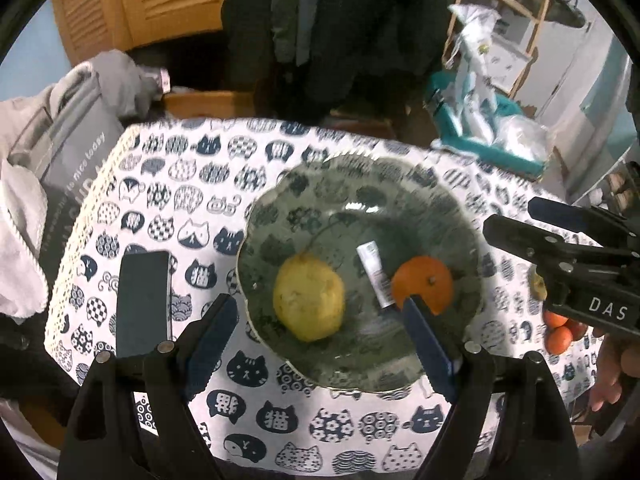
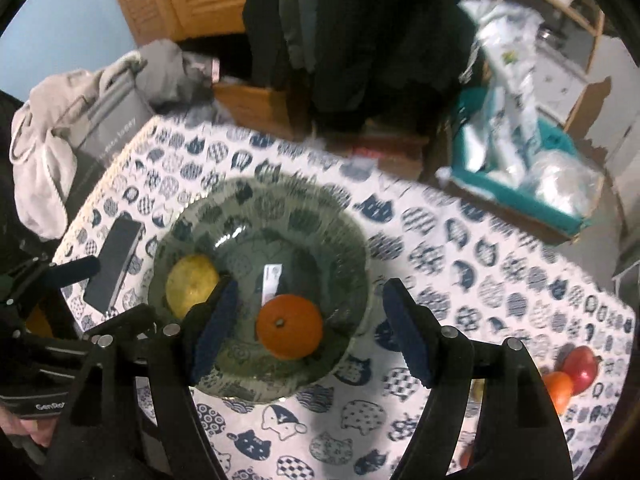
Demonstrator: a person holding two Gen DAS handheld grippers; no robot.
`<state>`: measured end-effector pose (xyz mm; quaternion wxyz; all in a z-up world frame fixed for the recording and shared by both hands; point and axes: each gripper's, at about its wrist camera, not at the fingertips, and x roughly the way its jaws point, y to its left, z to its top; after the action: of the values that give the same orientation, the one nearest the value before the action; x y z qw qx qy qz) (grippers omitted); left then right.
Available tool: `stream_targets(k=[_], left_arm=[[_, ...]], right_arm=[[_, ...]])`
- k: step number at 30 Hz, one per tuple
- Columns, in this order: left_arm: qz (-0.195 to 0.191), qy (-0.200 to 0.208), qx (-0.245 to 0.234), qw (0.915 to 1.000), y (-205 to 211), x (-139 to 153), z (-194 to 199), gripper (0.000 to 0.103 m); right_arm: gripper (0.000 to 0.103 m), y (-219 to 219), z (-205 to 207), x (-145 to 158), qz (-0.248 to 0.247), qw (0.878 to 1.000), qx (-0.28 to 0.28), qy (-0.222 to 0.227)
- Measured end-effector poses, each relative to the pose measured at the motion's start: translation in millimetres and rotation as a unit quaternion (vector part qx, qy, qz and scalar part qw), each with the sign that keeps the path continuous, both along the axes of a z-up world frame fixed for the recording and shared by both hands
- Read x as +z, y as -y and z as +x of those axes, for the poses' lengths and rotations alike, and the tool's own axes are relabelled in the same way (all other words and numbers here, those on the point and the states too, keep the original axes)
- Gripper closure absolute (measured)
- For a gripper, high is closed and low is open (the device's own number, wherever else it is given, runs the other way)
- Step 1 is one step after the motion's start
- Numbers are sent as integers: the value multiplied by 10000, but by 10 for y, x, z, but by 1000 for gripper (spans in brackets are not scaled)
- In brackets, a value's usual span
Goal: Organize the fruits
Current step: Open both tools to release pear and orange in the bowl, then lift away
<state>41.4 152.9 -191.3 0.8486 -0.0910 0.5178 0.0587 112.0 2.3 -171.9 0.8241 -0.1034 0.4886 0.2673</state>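
Note:
A clear glass bowl (image 1: 360, 172) stands on the cat-print cloth. In it lie a yellow fruit (image 1: 308, 300), an orange (image 1: 424, 286) and a small white tube (image 1: 374, 276). My left gripper (image 1: 320, 340) hangs open above the bowl's near side, over the yellow fruit and touching nothing. In the right wrist view my right gripper (image 2: 310, 332) is open above the bowl (image 2: 320, 220). The orange (image 2: 289, 327) rests loose on the glass below its fingers, clear of both pads. The yellow fruit (image 2: 192, 284) lies further left.
A dark phone (image 1: 142, 304) lies left of the bowl. A red apple (image 2: 580, 368) and small oranges (image 2: 558, 392) sit on the cloth at the right. A grey bag (image 1: 72, 152) and clothes lie beyond the table's left edge, and a teal bin (image 2: 520, 188) at the back right.

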Motion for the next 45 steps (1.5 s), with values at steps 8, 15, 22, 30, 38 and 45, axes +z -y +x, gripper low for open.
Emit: stream_targets(k=[8,15,22,30,38,45], left_arm=[[31,527,-94,9986,166,386,-95,17],[105,907,-197,9956,328,663,-161,17],[236,1201,-373,9918,581,888,-216,14],[474,1441,-590,9867,920,1099,-264,7],[638,1612,-820,9814,1196,1239,-347,3],[684,1694,-1021,9779,1451,1298,-396,1]], right_arm=[[28,363,-168,431,212,9978,-277,572],[28,720,-312,690,322,9944,-508,871],[27,1122,-483,857,297,9902,-734,1153],[26,1540,-608,963,255,9850,-981,1398],[23,1981,-746,1031,242,9807,-1247,1483],[21,2328,-840,1003,106,9771,-1471,1533]])
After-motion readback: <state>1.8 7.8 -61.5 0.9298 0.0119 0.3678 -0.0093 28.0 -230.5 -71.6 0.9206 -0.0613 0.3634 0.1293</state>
